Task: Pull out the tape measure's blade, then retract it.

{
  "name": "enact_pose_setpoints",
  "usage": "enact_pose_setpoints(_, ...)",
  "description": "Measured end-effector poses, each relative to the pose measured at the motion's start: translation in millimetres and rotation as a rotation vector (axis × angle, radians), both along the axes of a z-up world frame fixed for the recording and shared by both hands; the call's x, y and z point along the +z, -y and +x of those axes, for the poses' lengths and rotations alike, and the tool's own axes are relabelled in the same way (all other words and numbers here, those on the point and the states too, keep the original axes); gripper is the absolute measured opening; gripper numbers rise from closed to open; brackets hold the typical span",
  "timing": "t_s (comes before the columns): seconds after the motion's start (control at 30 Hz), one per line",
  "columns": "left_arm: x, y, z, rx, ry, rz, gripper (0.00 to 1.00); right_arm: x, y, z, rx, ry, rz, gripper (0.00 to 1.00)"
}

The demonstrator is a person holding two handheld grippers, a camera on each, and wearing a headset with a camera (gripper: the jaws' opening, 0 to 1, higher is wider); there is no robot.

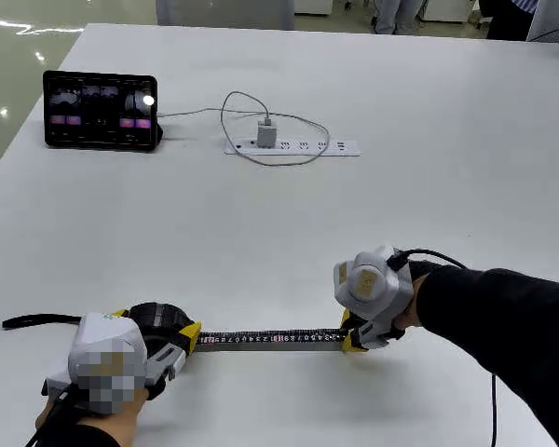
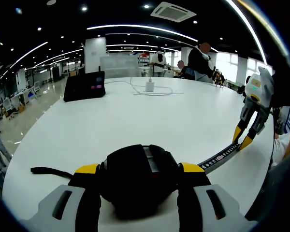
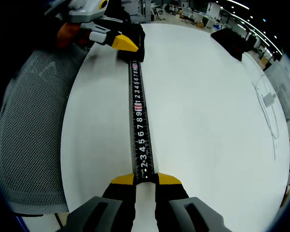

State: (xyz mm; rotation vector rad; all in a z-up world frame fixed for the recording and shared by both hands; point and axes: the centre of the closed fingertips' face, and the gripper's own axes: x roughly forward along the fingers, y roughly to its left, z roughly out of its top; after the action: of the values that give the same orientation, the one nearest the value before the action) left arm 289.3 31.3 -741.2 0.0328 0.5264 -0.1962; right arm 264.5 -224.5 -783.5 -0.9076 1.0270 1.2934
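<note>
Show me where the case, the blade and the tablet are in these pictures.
case (image 2: 137,174), left gripper view, top of the black housing.
blade (image 3: 139,121), right gripper view, middle of the numbered strip.
tablet (image 1: 101,110), head view, centre of its screen.

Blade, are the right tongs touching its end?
Touching. In the right gripper view, the blade ends right between the yellow tips of the right tongs, which pinch it with no gap.
</note>
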Motion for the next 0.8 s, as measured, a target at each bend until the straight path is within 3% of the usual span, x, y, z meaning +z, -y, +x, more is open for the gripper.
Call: enact_pose_setpoints(0.8, 0.1, 0.6, 0.0, -0.001, 0.001, -0.002, 0.59, 1.2, -3.9, -0.3, -0.014, 0.0, 0.0, 0.11)
